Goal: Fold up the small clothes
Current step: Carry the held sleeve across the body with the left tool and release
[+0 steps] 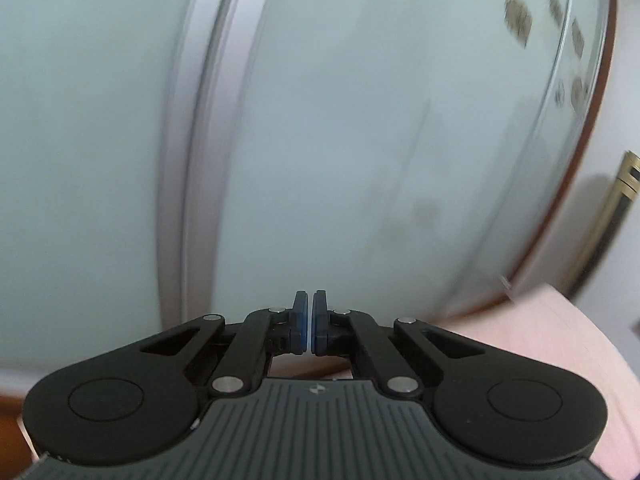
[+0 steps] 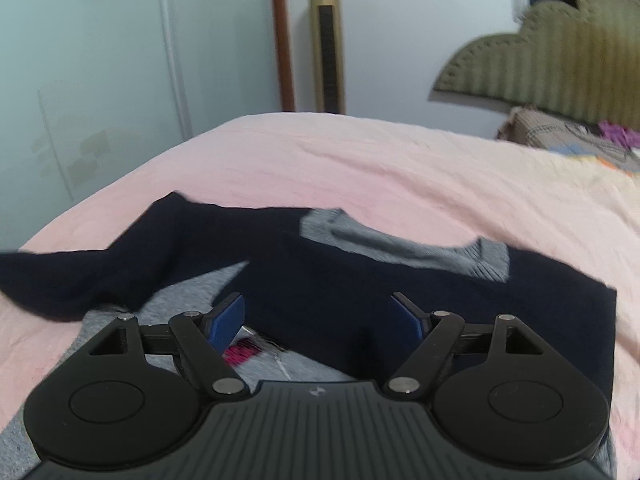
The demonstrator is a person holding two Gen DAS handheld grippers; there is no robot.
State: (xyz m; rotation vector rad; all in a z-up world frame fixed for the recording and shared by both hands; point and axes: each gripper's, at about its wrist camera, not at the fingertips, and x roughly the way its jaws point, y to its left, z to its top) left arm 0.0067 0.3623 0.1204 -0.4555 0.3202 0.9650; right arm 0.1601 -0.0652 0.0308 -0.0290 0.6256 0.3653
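Observation:
A small navy sweater [image 2: 304,276] with a grey collar [image 2: 360,240] lies spread on the pink bedsheet [image 2: 360,168], one sleeve [image 2: 80,276] stretched to the left. Grey fabric with a pink print [image 2: 240,350] shows under its near edge. My right gripper [image 2: 320,320] hovers over the sweater's body, open, its blue pads wide apart and nothing pressed between them. My left gripper [image 1: 310,320] is shut, pads together, with no cloth visible between them. It points at a pale wardrobe door [image 1: 320,120], blurred; only a corner of the pink sheet [image 1: 540,340] shows beside it.
Pale sliding wardrobe doors [image 2: 100,80] stand beyond the bed's left edge. A gold tower appliance [image 2: 328,40] stands against the far wall. An olive padded headboard [image 2: 560,60] and a pile of patterned textiles [image 2: 580,140] are at the right.

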